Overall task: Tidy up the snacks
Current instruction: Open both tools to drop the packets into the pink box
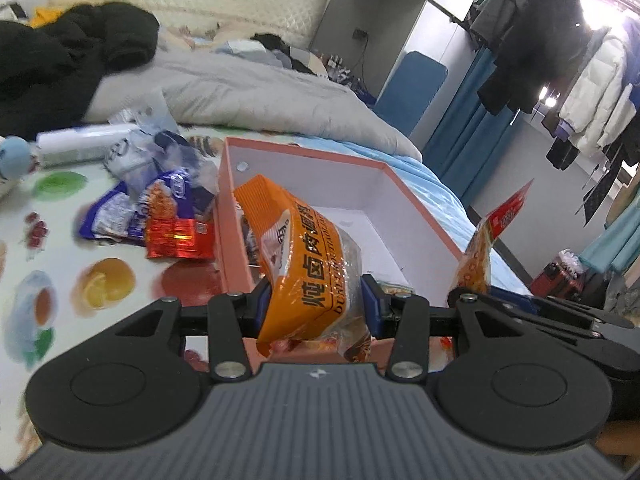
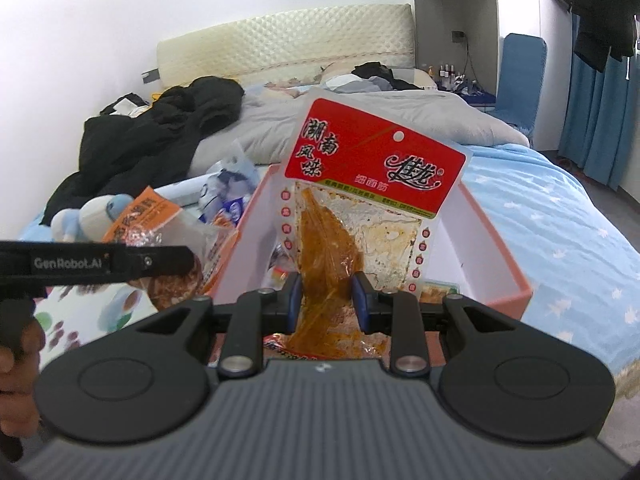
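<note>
My left gripper point(image 1: 316, 300) is shut on an orange snack packet point(image 1: 308, 256), held above the near left part of a pink box point(image 1: 404, 188) with a white inside. My right gripper point(image 2: 326, 300) is shut on a red-topped clear packet of spicy strips point(image 2: 360, 184), upright over the same pink box point(image 2: 508, 296). That red packet point(image 1: 488, 236) shows at the right in the left wrist view. The orange packet point(image 2: 160, 224) and the left gripper's arm show at the left in the right wrist view. Some snacks lie in the box's near corner.
Several loose snack packets, purple point(image 1: 116, 216) and red point(image 1: 176, 240), lie on a fruit-print cloth point(image 1: 104, 280) left of the box. A blue plush toy point(image 2: 96, 212), black clothes point(image 2: 152, 136) and a grey duvet point(image 1: 248, 92) lie on the bed behind. A person's hand point(image 2: 16, 360) is at the left edge.
</note>
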{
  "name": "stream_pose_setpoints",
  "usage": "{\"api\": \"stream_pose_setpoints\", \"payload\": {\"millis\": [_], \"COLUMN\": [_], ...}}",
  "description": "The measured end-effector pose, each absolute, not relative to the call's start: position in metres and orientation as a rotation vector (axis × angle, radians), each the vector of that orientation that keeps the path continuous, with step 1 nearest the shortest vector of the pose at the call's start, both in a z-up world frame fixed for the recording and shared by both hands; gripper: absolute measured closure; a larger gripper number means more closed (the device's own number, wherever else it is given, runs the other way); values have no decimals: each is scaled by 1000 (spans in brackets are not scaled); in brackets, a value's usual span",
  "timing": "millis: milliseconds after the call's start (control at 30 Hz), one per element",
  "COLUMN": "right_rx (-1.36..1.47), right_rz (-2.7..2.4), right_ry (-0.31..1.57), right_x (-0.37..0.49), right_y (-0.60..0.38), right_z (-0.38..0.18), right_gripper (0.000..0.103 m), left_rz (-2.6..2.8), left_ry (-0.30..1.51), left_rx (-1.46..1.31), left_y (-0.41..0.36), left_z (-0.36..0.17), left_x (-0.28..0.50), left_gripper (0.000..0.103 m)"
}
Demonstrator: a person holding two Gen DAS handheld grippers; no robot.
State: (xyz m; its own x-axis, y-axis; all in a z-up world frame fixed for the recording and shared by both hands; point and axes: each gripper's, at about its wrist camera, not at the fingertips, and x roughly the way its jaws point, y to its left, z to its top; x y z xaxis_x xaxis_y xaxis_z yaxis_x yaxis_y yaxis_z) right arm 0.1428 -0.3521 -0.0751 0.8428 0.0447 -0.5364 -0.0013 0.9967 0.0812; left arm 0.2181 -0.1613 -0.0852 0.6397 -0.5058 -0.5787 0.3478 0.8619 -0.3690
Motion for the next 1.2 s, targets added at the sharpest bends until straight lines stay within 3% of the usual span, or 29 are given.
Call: {"api": "stream_pose_setpoints", "payload": {"millis": [600,800,900,967,1033,1200], "right_rx": [128,176,189,205,214,235], "right_rz": [16,-22,-39,-38,-42,-44], "right_ry": [657,690,708,701,689,624], "right_x": [243,251,250,245,238,215], "right_y": [-401,-409,-412,-414,-414,-413], "right_z": [-118,-132,-133,-130,-126,-109], "right_gripper": [71,68,61,49,27,26], "left_rz": [-532,-567,-570,-560,-556,-556], "left_ry": [861,841,828,819,803,758], "left_rx": [-187,-176,-157,-155,-155,-172], "left_y": [-227,-235,-237,-235,-230,-212], "left_z": [-137,-137,-134,-130,-123,-100], "left_x": [327,326,320,313,303,273], "left_gripper": [52,41,33,26,25,25]}}
